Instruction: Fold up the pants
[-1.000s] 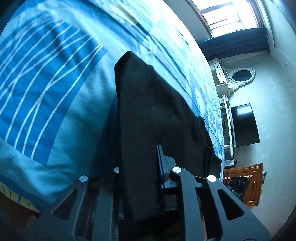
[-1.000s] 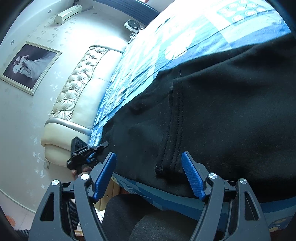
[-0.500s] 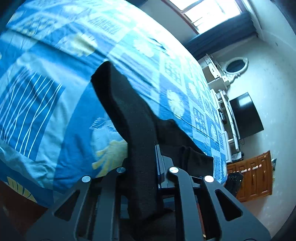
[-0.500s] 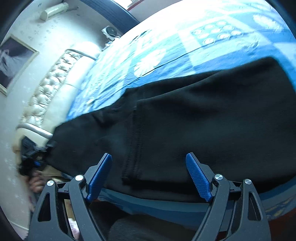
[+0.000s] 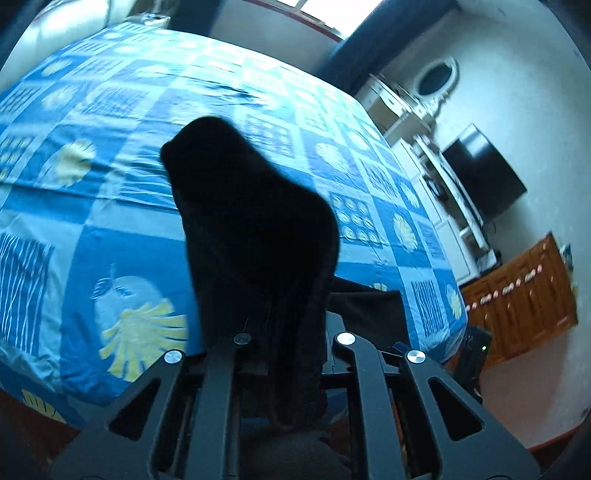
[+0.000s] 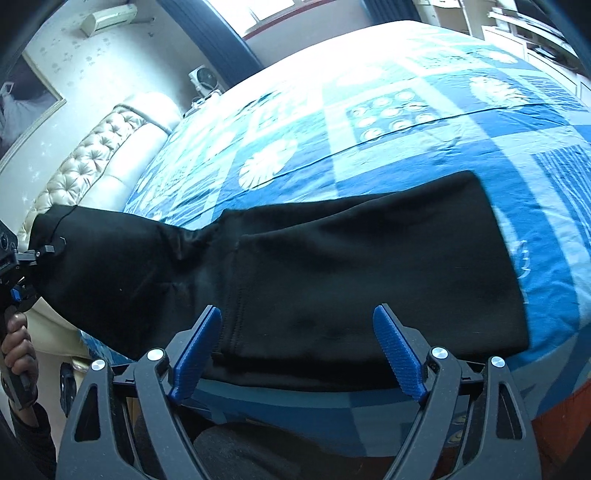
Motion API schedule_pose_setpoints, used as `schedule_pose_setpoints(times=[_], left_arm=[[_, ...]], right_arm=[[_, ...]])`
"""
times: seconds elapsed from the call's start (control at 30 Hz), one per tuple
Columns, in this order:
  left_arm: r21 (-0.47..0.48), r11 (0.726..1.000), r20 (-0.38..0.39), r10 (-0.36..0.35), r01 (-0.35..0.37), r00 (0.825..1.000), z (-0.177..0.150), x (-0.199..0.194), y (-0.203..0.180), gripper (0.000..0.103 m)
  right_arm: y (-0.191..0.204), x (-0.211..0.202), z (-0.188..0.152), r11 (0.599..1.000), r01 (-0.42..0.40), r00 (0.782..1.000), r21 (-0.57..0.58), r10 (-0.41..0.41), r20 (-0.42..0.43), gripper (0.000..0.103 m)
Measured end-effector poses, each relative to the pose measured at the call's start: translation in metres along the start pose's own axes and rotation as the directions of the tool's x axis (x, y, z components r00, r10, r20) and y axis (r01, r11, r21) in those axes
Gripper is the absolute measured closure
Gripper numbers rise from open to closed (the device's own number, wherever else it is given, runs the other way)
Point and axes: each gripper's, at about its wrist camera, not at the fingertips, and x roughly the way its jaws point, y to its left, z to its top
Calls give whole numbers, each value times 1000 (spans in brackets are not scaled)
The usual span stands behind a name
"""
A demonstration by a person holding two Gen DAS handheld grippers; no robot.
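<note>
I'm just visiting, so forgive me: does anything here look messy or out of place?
Only the black pants: one end hangs bunched from the shut left gripper, while the rest lies on the blue bedspread. Nothing looks damaged.

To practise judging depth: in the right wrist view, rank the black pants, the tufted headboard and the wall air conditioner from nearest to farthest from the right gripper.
1. Black pants: lying on the bed just ahead of the right gripper.
2. Tufted headboard: upper left, beyond the pants.
3. Wall air conditioner: top left, high on the far wall.

Setting: home bedroom. Evidence: bed with blue patchwork cover, tufted cream headboard, framed picture, wall air conditioner, dark television, wooden cabinet.
</note>
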Motion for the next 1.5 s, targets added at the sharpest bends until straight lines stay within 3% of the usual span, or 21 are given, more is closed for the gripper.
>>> schedule_pose_setpoints(times=[0.33,0.63,0.97,1.5], left_arm=[[142,987,-61,89,-80,994,-21,70,-93,91],[306,932,-76,230,-196,970,-62,141,-162,91],[372,880,-76,345,-294,936,-90,195,-188,91],[425,808,-18,459,-409,888,-113,228,-206,91]], right_arm=[[-35,-34,-3,999,-15,999,52,13,47,19],[-83,-51,-11,988,-35,996,151,23,82,19],[-124,-55,-24,970,-44,996,241,23,91,19],[-152,-58,-41,950,-69,994,306,42,97,19]])
